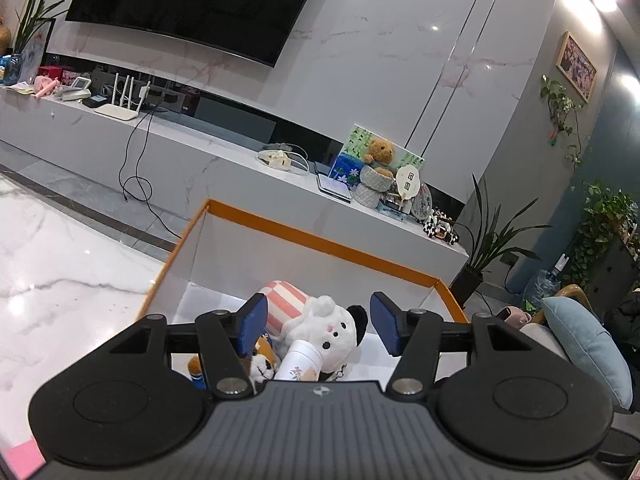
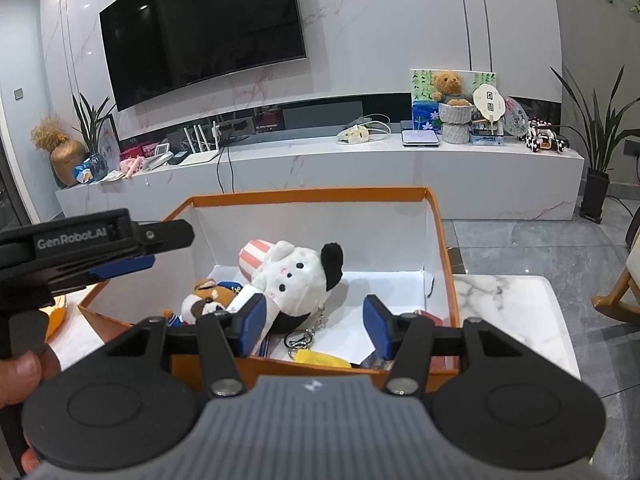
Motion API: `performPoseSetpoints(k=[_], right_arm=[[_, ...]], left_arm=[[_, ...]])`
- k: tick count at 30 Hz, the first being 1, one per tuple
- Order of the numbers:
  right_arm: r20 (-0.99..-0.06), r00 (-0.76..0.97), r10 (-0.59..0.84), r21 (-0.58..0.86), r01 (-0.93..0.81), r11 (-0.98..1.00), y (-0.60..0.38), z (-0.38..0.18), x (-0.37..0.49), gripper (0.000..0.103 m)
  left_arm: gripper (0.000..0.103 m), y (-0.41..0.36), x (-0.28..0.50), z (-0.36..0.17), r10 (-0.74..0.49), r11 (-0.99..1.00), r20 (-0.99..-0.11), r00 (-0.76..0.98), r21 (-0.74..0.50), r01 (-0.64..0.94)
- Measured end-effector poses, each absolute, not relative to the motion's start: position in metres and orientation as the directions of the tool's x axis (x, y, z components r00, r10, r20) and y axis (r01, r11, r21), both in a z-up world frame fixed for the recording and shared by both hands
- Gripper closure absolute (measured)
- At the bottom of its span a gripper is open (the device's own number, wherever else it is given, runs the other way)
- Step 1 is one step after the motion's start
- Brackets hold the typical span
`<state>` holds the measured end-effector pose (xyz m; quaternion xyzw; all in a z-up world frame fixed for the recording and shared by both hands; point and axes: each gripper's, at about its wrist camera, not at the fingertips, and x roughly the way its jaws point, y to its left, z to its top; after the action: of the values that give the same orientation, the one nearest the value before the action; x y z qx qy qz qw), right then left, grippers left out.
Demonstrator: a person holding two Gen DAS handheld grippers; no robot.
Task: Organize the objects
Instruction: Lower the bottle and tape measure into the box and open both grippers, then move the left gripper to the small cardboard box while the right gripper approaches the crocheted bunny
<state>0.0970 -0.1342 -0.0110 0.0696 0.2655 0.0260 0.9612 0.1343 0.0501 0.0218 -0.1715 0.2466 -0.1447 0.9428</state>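
Observation:
An orange-rimmed white box (image 1: 320,242) (image 2: 312,194) holds a white plush with a black ear (image 1: 332,326) (image 2: 298,276), a pink-striped plush part (image 1: 286,300) (image 2: 254,254), a brown-and-white plush (image 2: 206,300), a white cup (image 1: 302,362), a keyring (image 2: 300,338) and a yellow item (image 2: 322,358). My left gripper (image 1: 318,326) is open and empty above the box. It shows from the side in the right wrist view (image 2: 132,258) over the box's left wall. My right gripper (image 2: 314,324) is open and empty above the box's near wall.
The box stands on a white marble table (image 2: 516,308). Behind are a long white TV cabinet (image 2: 360,168) with a teddy bear (image 2: 448,86), routers and clutter, a wall TV (image 2: 204,28), potted plants (image 2: 596,136), and a chair with a blue cushion (image 1: 588,344).

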Motion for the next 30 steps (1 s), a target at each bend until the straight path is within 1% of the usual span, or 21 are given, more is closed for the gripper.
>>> performPoseSetpoints(k=[10,16,20,24,30], right_arm=[[-0.501,0.86,0.101,0.151,-0.028,0.988,-0.134,-0.001,0.083,0.046],[-0.509,0.854,0.108,0.18,-0.017,0.984,-0.138,0.004,0.074,0.046],[-0.506,0.854,0.121,0.197,-0.022,0.98,-0.14,0.01,0.065,0.045],[-0.505,0.851,0.143,0.212,-0.039,0.977,-0.139,0.014,0.053,0.042],[-0.52,0.836,0.172,0.209,-0.071,0.975,-0.132,0.015,0.043,0.04]], left_arm=[[0.032,0.068,0.12,0.036,-0.337,0.907,-0.395,0.855,-0.379,0.183],[0.03,0.085,0.105,0.043,-0.314,0.913,-0.388,0.867,-0.373,0.164],[0.025,0.097,0.094,0.045,-0.299,0.919,-0.396,0.868,-0.364,0.151],[0.023,0.108,0.085,0.048,-0.295,0.92,-0.397,0.869,-0.364,0.146],[0.015,0.105,0.076,0.041,-0.291,0.936,-0.432,0.854,-0.313,0.16]])
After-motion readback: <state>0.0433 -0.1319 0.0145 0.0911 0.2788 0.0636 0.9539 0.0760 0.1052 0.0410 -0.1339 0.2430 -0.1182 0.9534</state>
